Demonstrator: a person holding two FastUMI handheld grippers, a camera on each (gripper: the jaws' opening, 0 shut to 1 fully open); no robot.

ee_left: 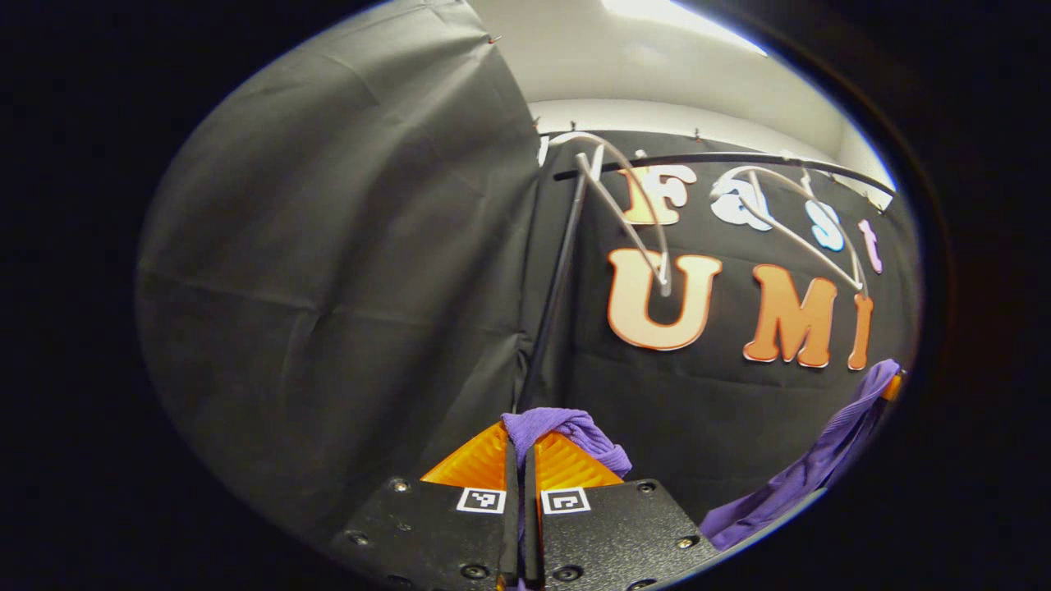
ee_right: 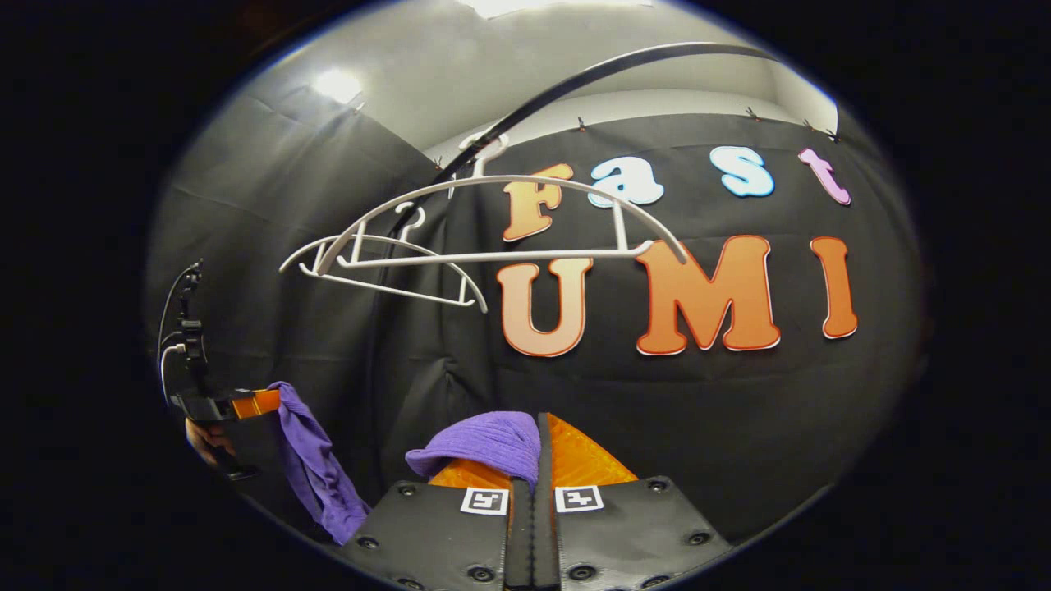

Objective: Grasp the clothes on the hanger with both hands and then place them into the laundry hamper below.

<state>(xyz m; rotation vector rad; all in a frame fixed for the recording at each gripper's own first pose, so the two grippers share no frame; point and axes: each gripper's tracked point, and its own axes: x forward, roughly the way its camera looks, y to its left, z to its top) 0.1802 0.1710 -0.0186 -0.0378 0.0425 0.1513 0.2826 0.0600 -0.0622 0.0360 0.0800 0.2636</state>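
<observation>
Left gripper view: left gripper at bottom centre had its jaws clamped on ribbed purple cloth; two bare white plastic hangers hung from a black rail upper right. Right gripper view: left gripper at lower left, right gripper pinched tight on the same knit. Square black-white markers on both, no readable text.

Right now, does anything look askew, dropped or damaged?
Nothing stands out. Both white hangers hang bare on the rail, and the purple garment is off them, pinched by the left gripper and right gripper.
</observation>
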